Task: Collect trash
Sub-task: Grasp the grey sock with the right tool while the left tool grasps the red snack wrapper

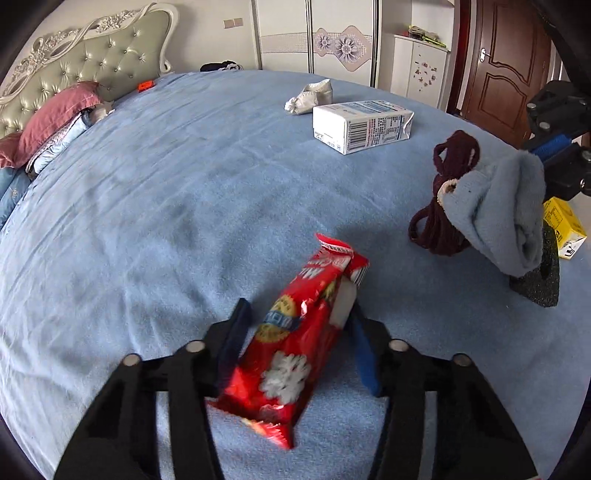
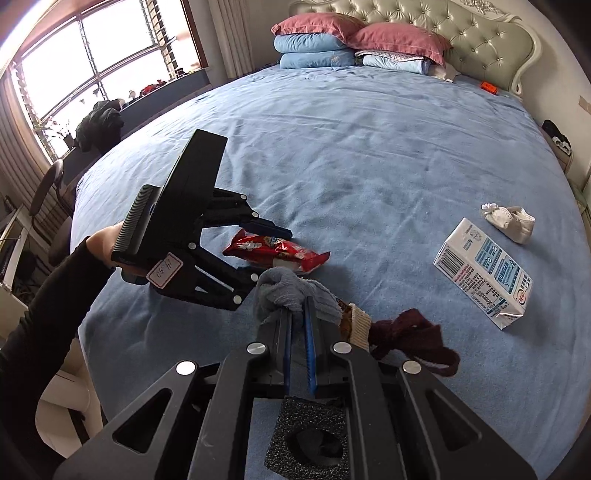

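**Both grippers holding items over the blue bed**

The blue bedspread (image 1: pixel 177 206) is filling both views, running up to the tufted headboard (image 2: pixel 443 26) at 12 o'clock in the right wrist view, where pink and blue pillows (image 2: pixel 354 40) are lying stacked against it.

The left gripper (image 1: pixel 299 332) is sitting at 6 o'clock in its own view, its two fingers pressing in on the sides of a red biscuit wrapper (image 1: pixel 295 350) and pinching it; the wrapper is pointing away toward 12 o'clock, tilted a little toward 1, with its torn end up. From the right wrist view that gripper is showing at 9 o'clock, with the wrapper jutting out toward the centre.

The right gripper (image 2: pixel 297 332) is coming up from 6 o'clock in its view, fingers drawn nearly together and clamping a light blue sock (image 2: pixel 291 295). A dark maroon garment (image 2: pixel 410 336) is lying just beside the sock, at 4 o'clock of it.

A white milk carton (image 1: pixel 362 125) is lying on its side on the bedspread at 1 o'clock in the left wrist view, well apart from both grippers. A small white baby shoe (image 1: pixel 314 98) is lying just beyond it, toward 12 o'clock. A yellow box (image 1: pixel 563 227) is peeking out at 3 o'clock, behind the sock.
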Motion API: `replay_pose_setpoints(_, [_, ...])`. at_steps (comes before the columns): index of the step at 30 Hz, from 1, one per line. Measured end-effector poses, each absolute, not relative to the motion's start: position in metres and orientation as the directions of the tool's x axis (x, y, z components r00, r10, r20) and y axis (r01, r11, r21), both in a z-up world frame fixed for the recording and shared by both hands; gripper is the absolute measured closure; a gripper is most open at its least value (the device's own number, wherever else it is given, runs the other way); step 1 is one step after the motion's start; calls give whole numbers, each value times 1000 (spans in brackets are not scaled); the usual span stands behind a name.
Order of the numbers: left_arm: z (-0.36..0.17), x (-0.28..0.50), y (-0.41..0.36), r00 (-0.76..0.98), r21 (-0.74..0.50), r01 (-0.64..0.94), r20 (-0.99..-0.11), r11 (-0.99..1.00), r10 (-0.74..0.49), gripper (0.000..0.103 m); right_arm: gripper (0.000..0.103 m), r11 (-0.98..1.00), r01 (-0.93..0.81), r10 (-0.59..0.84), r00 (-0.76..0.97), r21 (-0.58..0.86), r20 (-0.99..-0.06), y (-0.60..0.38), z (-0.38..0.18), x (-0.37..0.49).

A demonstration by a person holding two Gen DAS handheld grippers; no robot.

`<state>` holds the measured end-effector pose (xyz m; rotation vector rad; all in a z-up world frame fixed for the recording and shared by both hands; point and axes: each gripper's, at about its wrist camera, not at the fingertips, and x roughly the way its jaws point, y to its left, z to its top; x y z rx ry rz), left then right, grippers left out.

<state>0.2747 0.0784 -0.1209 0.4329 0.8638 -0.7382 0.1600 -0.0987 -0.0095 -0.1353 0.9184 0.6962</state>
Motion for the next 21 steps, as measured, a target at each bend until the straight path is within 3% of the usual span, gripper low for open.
replay_pose_setpoints(5, [-116,262,87,486,63,687,-781,723,-393,72,96,769,-607,519,410,200,-750,-102,-7,152])
replay_pose_setpoints(10, [-89,230,97,527,5,662,-715,749,-460,72,96,759,-619,545,433,203,-718,-109,8,133])
replay_pose_setpoints(21, [-11,147,42,631,40,638,-600,769,-492,71,96,790,-579,565,563,199,-603,-184,48,60])
